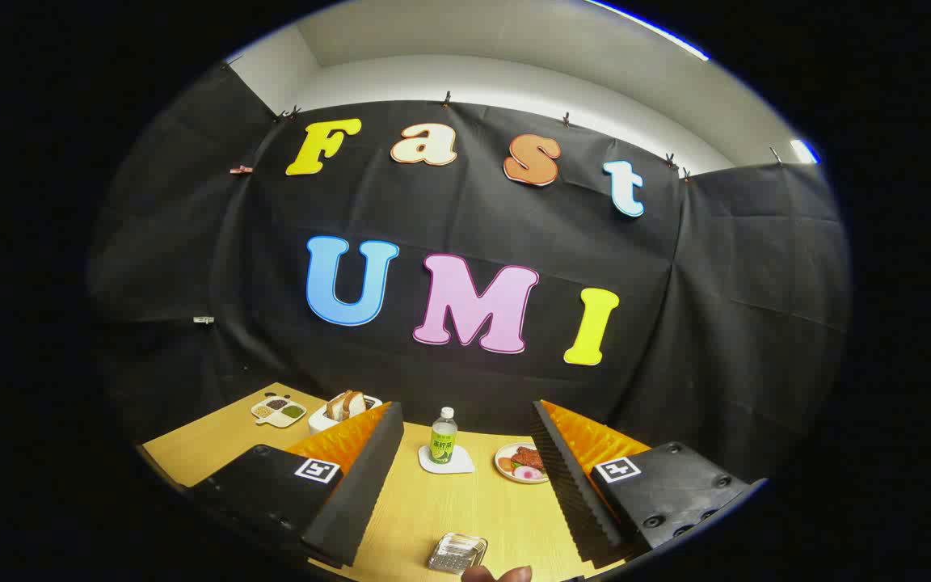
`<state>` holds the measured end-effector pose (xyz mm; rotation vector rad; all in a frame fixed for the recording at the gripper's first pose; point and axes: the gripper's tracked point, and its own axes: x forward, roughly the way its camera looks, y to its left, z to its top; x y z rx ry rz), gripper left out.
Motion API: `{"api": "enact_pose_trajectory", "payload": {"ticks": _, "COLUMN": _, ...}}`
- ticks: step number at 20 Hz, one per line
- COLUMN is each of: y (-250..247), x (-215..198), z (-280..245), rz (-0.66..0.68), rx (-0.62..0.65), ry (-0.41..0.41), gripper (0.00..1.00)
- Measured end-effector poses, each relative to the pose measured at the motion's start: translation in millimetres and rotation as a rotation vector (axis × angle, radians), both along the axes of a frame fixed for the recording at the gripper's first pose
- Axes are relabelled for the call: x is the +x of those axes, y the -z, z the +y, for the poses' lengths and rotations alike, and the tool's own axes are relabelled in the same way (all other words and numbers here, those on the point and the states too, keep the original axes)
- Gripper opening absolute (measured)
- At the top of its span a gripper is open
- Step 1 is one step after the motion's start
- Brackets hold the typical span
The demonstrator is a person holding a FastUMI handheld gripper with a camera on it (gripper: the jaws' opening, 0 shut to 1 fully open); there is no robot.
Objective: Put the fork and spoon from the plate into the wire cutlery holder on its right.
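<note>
Gripper (465, 477) fingers spread wide, empty, above table (465, 509), wire cutlery holder (457, 553) between them, bottle (443, 436) beyond

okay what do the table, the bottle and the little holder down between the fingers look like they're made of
Table: seemingly light wood or wood-look laminate, matte, with faint grain lines. Bottle: probably clear plastic, see-through near its white cap, with a green label wrap. Holder: likely shiny metal wire, judging by its silvery glints; it's too small to be sure. The gripper is open, the holder low between its fingers.
</note>
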<state>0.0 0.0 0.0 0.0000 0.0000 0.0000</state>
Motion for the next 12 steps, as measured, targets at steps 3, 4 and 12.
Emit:
{"api": "enact_pose_trajectory", "payload": {"ticks": 3, "y": 4.3, "x": 2.8, "z": 12.2, "rz": 0.008, "rx": 0.008, "ry": 0.018, "gripper": 0.98}}
{"api": "enact_pose_trajectory", "payload": {"ticks": 4, "y": 3.6, "x": 3.9, "z": 15.2, "rz": 0.002, "rx": 0.002, "ry": 0.027, "gripper": 0.98}}
{"api": "enact_pose_trajectory", "payload": {"ticks": 12, "y": 3.8, "x": 8.4, "z": 31.3, "rz": 0.006, "rx": 0.009, "ry": 0.041, "gripper": 0.98}}
